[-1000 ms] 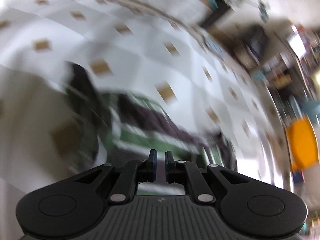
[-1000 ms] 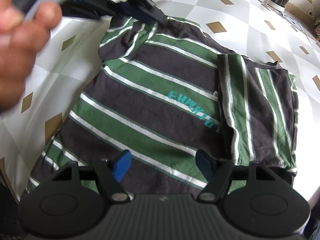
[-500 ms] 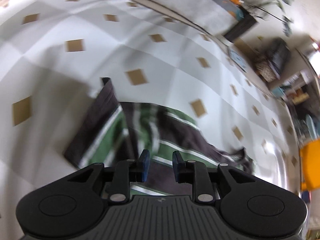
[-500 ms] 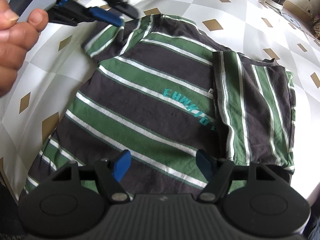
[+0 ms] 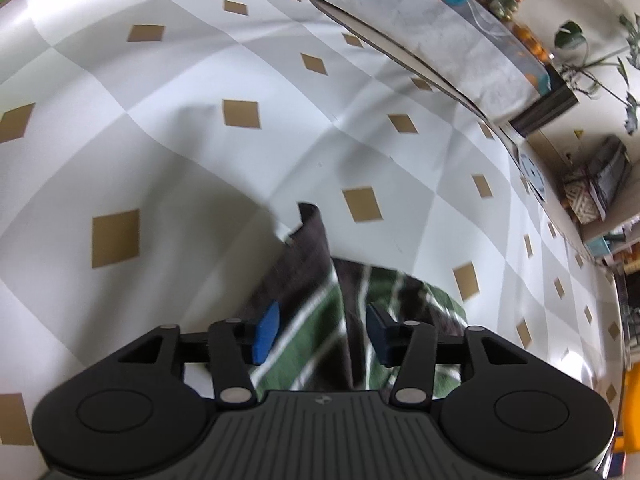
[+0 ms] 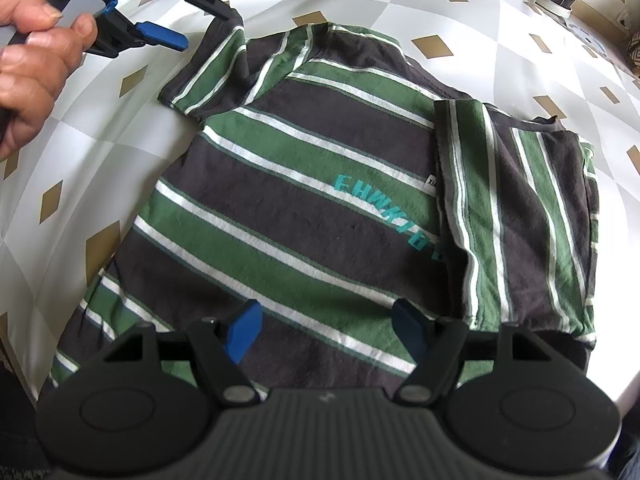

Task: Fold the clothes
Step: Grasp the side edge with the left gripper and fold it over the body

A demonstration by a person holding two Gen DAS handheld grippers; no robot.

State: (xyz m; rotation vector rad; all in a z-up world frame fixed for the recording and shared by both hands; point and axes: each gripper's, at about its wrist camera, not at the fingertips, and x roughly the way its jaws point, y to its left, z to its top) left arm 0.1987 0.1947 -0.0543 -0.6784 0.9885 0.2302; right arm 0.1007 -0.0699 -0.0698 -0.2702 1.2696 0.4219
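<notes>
Shirt, green and dark striped, lies flat on table, one side folded inward. Left gripper jaws opening over spread sleeve, pads clear of cloth. Right gripper released above hem. No containers visible.

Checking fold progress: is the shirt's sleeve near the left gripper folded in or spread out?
Spread out: that sleeve lies flat on the tablecloth, beyond the shirt body; the other is folded in.

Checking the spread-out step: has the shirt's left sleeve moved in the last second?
Yes. The left sleeve has been drawn outward onto the tablecloth, away from the teal lettering.
</notes>
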